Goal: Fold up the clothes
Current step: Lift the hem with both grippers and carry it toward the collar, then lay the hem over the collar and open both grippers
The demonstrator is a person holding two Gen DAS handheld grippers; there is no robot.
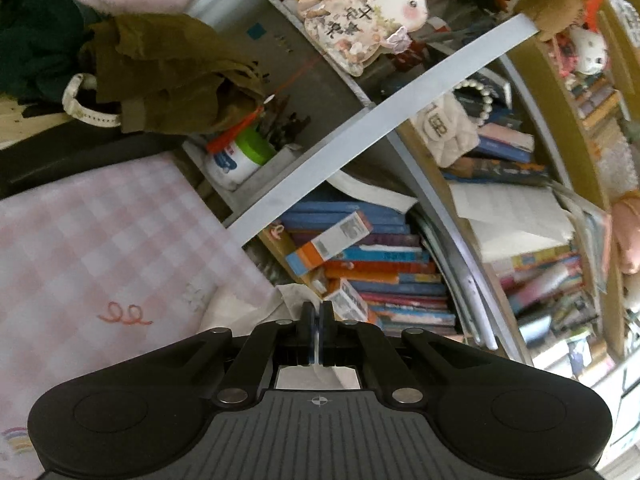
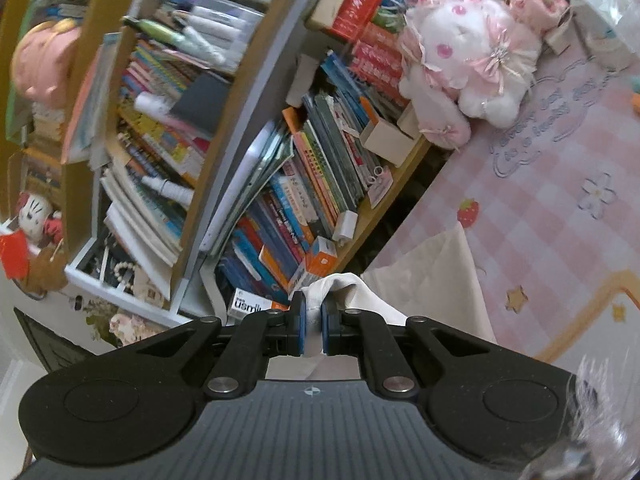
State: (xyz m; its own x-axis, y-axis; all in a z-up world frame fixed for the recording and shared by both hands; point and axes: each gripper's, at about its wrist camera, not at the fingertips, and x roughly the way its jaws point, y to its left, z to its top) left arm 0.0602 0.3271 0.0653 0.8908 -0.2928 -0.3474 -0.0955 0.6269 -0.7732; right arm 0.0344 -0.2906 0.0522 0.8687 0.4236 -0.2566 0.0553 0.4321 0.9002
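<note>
Left wrist view: the left gripper (image 1: 317, 312) is sitting at the lower centre of the frame, its two fingers pressed almost together and pinching a thin edge of the white garment (image 1: 240, 312). The cloth is bunching just left of the fingertips and is also showing behind them, in the gap of the gripper body. The garment is lying at the edge of the pink checked table cover (image 1: 100, 248), which is filling the left half of the frame. A crumpled olive-green cloth (image 1: 172, 76) is lying in the upper left, touching a white watch strap (image 1: 86, 110). A green-lidded white jar (image 1: 240, 156) is standing just below it. The bookshelf (image 1: 400, 272) is occupying the centre and right, with stacked books and an orange-and-white box (image 1: 332, 240) resting on them.

Right wrist view: the right gripper (image 2: 314, 312) is sitting at the lower centre, its blue-padded fingers clamping a thick fold of the same white garment (image 2: 436, 280). The fabric is emerging above the fingertips and spreading to the right, draping over the near edge of the table cover (image 2: 560, 200). A white and pink plush toy (image 2: 468, 56) is sitting in the upper right, at the far edge of the cover and beside the bookshelf (image 2: 248, 160). The shelf is filling the left and centre of the frame.
</note>
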